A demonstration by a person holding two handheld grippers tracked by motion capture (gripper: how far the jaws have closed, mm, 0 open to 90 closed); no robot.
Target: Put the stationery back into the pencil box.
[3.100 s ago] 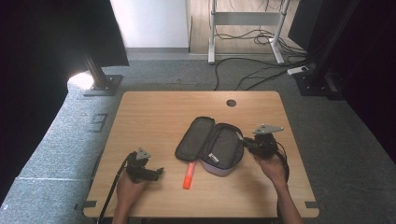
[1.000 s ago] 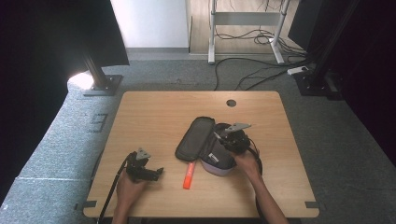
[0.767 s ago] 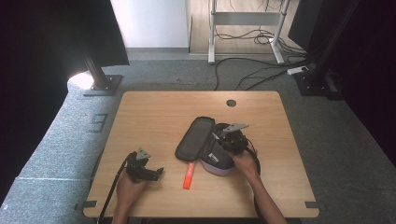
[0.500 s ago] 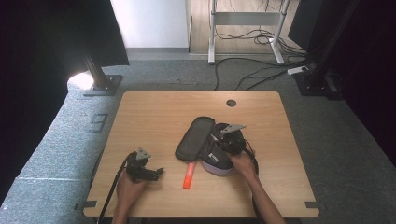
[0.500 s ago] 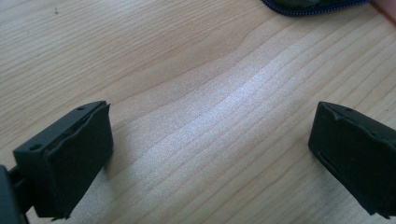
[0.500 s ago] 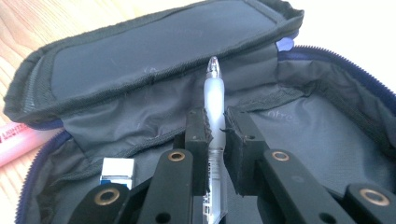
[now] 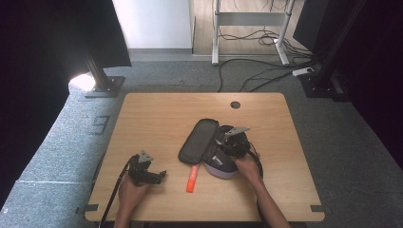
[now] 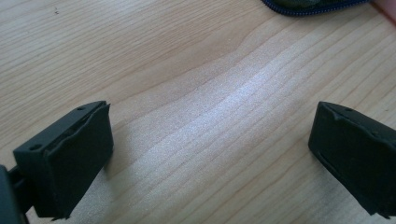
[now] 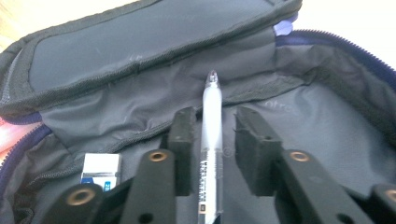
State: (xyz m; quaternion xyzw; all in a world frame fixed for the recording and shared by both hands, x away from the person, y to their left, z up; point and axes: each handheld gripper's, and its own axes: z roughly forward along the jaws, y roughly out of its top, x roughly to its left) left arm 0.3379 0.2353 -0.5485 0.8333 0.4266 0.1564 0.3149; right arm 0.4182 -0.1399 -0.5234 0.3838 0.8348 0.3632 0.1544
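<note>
right gripper (image 9: pixel 212 154) down inside the open grey fabric zip pencil case (image 7: pixel 209 147), jaws just parted a little with the clear-barrelled white pen (image 9: pixel 211 140) lying loose between the pads, no longer pinched; pen resting on the case's grey lining, tip toward the hinge fold, a small white and blue eraser (image 9: pixel 99 173) beside it in the near corner. best now to widen the jaws a touch more so neither pad drags the barrel, then lift straight out along the opening, clear of the zip edge and the raised lid. left gripper (image 8: pixel 210 154) parked low over the light wooden table (image 7: pixel 157 114), jaws spread wide on nothing; next likely job the orange marker (image 7: pixel 192 178) lying on the wood just in front of the case
</note>
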